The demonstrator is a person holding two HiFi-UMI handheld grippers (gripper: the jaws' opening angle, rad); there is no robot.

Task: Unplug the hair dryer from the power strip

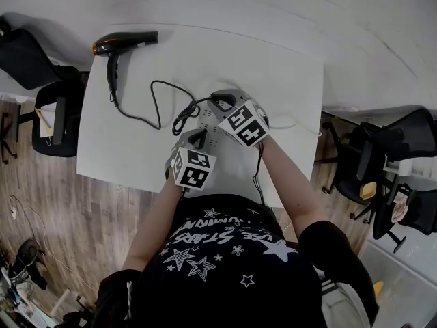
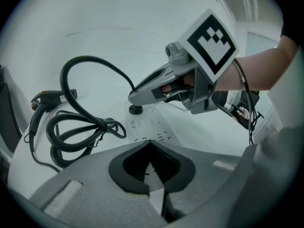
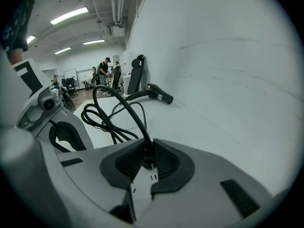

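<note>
A black hair dryer (image 1: pixel 126 43) lies at the far left of the white table (image 1: pixel 287 67). Its black cord (image 1: pixel 153 104) loops across to a white power strip (image 1: pixel 213 130) in front of me. My right gripper (image 1: pixel 220 101) is shut on the black plug (image 3: pixel 145 163), which still sits in the strip's far socket (image 2: pixel 136 109). The cord rises from between its pads (image 3: pixel 164 160). My left gripper (image 1: pixel 198 137) is shut with its tips on the near end of the power strip (image 2: pixel 152 125) and nothing between them. The coiled cord (image 2: pixel 76 132) lies left of the strip.
Black office chairs stand left (image 1: pixel 51 108) and right (image 1: pixel 369 162) of the table. A white wall runs along the table's far side. A thin white cable (image 1: pixel 287 123) leaves the strip to the right. People (image 3: pixel 107 72) stand far off in the room.
</note>
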